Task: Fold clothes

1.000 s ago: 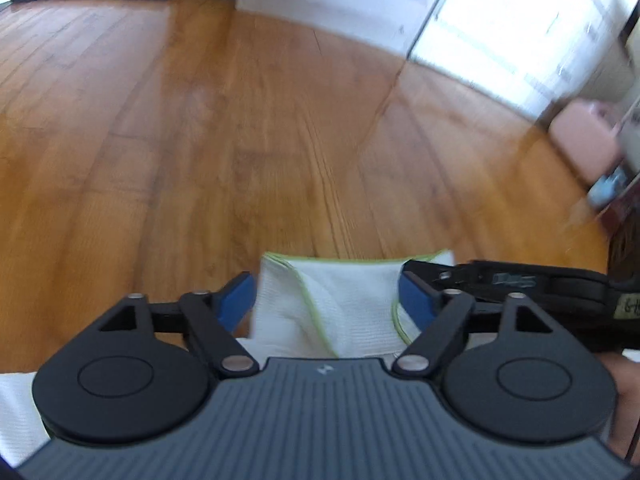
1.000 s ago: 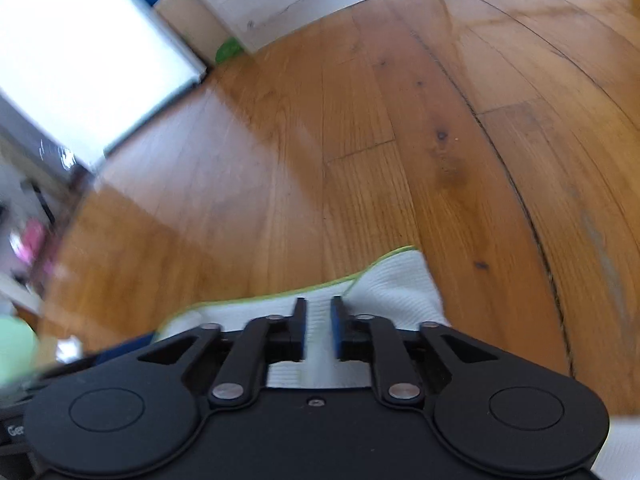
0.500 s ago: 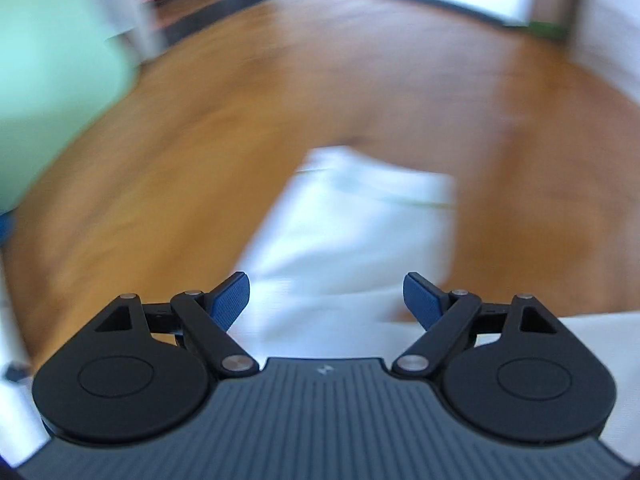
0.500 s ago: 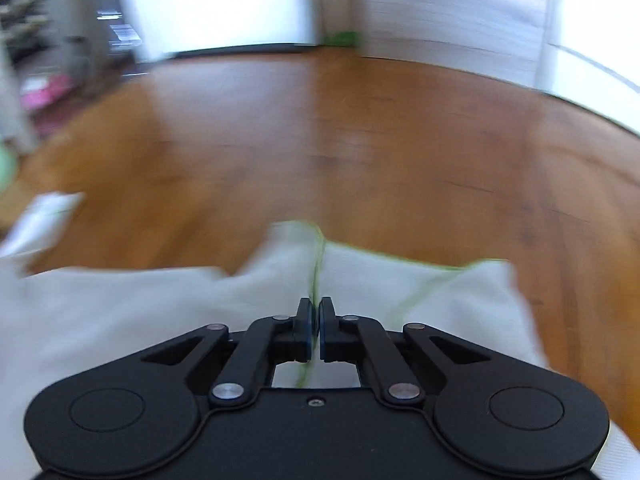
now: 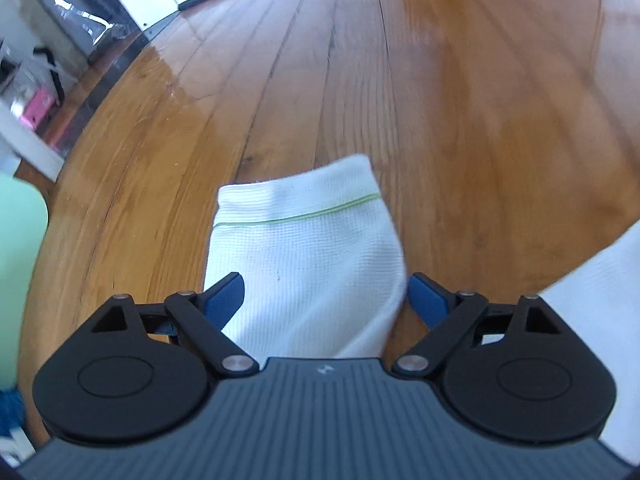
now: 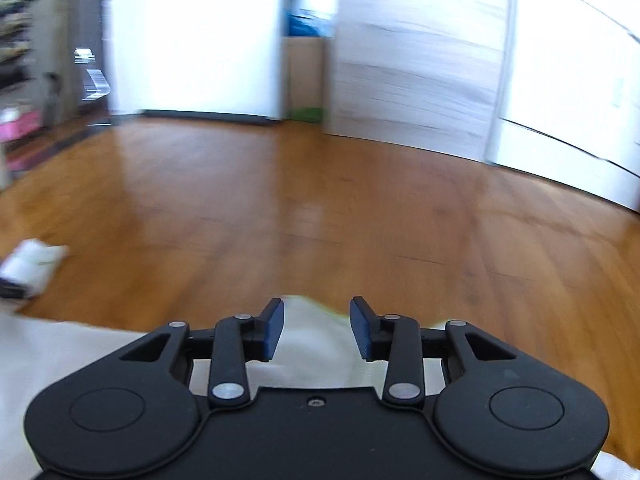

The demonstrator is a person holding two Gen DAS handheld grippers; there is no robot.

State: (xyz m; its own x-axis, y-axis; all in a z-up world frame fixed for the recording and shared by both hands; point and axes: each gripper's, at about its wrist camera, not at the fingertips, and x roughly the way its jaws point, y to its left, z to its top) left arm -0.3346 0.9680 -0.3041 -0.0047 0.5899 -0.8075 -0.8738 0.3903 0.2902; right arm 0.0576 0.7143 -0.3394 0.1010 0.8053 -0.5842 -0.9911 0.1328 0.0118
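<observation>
- The white shirt (image 5: 308, 264) lies on the wooden floor (image 5: 440, 100). In the left wrist view its sleeve, with a thin green stripe near the cuff, stretches away from the left gripper (image 5: 324, 300).
- The left gripper's jaws have just been closing. They stand either side of the sleeve, the blue pads apart and not pressing it, so nothing is gripped yet.
- The right gripper (image 6: 317, 328) has just been opening. Its pads stand apart over a green-edged part of the shirt, which lies below them and unheld.
- The step in hand looks like taking the sleeve to fold it in. To do it well, the left gripper should pinch both layers near the cuff edge, lift only slightly and lay the sleeve flat across the body without twisting.
- Half a second earlier the left jaws were wider and the sleeve was a blur. Now the sleeve is sharp and fills the gap.
- The right gripper was then clamped on the green trim. It has let go, and its view has tipped up toward the white doors (image 6: 192, 36).
</observation>
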